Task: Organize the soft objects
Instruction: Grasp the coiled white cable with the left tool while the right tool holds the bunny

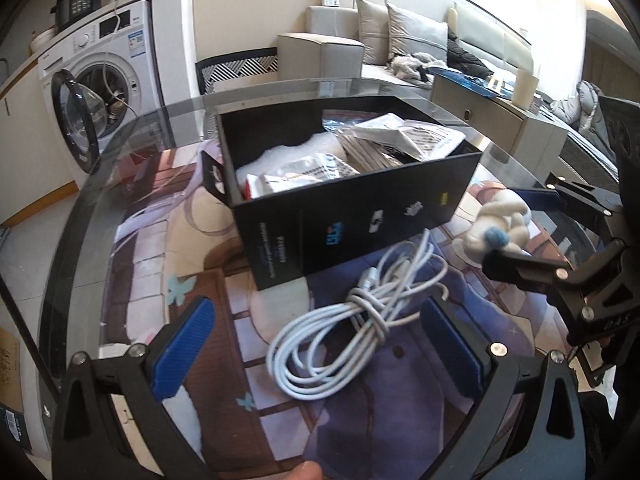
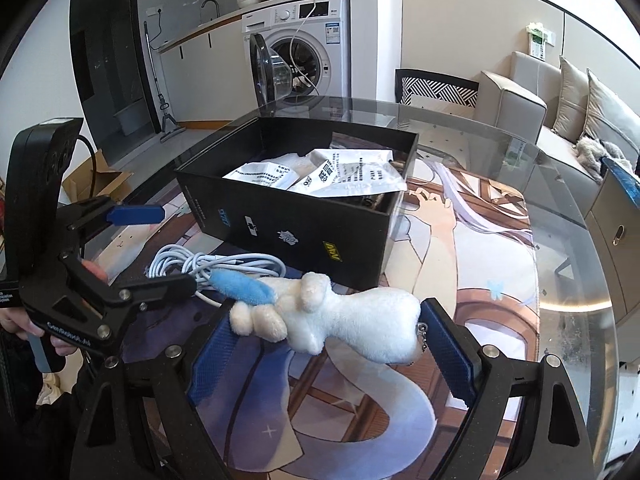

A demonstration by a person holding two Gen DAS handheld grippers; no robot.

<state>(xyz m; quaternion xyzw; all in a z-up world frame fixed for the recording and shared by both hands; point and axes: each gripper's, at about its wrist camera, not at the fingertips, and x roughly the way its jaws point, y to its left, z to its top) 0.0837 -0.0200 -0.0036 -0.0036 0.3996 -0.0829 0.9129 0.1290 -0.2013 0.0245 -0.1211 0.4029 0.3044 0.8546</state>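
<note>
A black open box [image 1: 360,216] holding white packets stands on the glass table; it also shows in the right wrist view [image 2: 296,232]. A coiled white cable [image 1: 352,320] lies in front of the box, between the open fingers of my left gripper [image 1: 320,344]. A white plush toy [image 2: 344,316] with a blue ear lies between the open fingers of my right gripper [image 2: 328,352], which do not press it. The toy also shows in the left wrist view [image 1: 500,224], with my right gripper [image 1: 532,232] around it. The cable [image 2: 216,264] lies behind my left gripper [image 2: 160,248].
The round glass table [image 2: 568,240] covers a printed mat. A washing machine [image 2: 304,48] with its door open stands behind. A sofa [image 1: 400,40] with cushions and a low cabinet [image 1: 500,116] are at the right. A patterned chair back [image 2: 436,88] is beyond the table.
</note>
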